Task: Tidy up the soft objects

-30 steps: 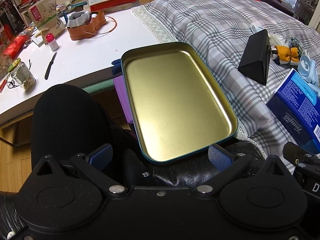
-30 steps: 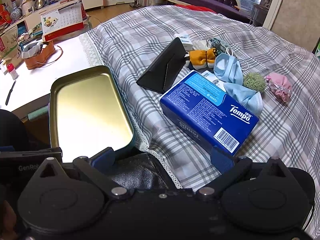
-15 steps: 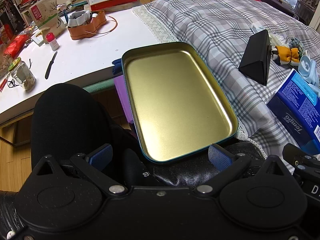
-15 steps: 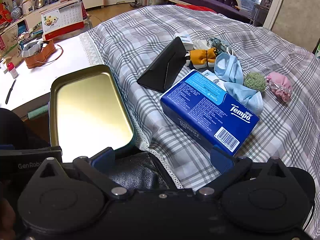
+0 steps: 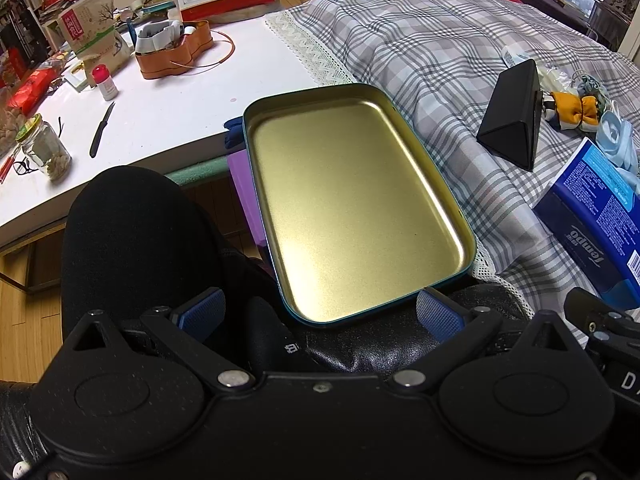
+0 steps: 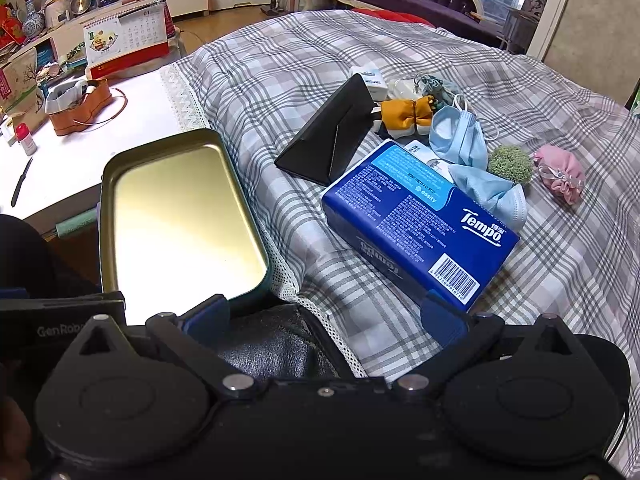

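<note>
While both tools stand spread wide and hold nothing, we note the left tool (image 5: 320,312) just short of the gold tin tray (image 5: 352,208), whose near rim overhangs the lace edge of the plaid bed cover (image 6: 560,240). Our right tool (image 6: 324,316) sits near the blue tissue pack (image 6: 416,224); the face masks (image 6: 460,140), yellow bow (image 6: 404,114) and pink pouch (image 6: 560,174) lie beyond, with bare cover on the right.

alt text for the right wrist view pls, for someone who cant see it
The right tongs hang open and empty over a plaid cloth. Ahead lie a blue tissue pack, a black triangular case, two blue face masks, a yellow bow, a green scrunchie and a pink pouch. An empty gold tin tray sits left.
</note>
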